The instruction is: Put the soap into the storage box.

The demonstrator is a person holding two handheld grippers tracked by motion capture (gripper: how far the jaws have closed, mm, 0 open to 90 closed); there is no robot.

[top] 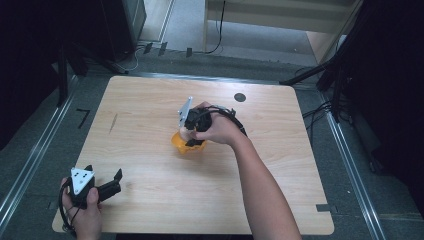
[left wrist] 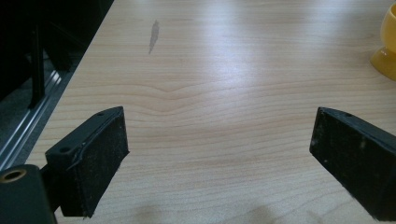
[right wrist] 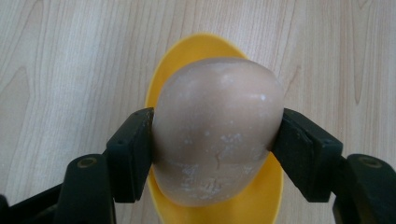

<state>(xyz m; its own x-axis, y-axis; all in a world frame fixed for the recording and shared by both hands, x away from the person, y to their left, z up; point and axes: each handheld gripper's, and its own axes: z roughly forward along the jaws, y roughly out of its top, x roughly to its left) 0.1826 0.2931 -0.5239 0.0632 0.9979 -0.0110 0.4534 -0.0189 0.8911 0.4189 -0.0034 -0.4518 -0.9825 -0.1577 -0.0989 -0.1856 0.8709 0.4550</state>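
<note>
1. Two claws work at the wooden table [top: 150,150]. At the left, the left claw [top: 111,186] rests near the table's front corner, its jaws spread wide with nothing between them, well apart from the cup.
2. Toward the middle, the right claw [right wrist: 217,149] is clenched on a pale egg [right wrist: 217,140], its pads pressing on both sides.
3. The egg sits right over the yellow egg cup [right wrist: 187,51], which stands upright on the table near its centre; whether the egg already rests in the bowl cannot be told.
4. Judged from this, the carry is done; seating the egg and letting go remain.
5. No brand, label or writing can be read anywhere.
</note>
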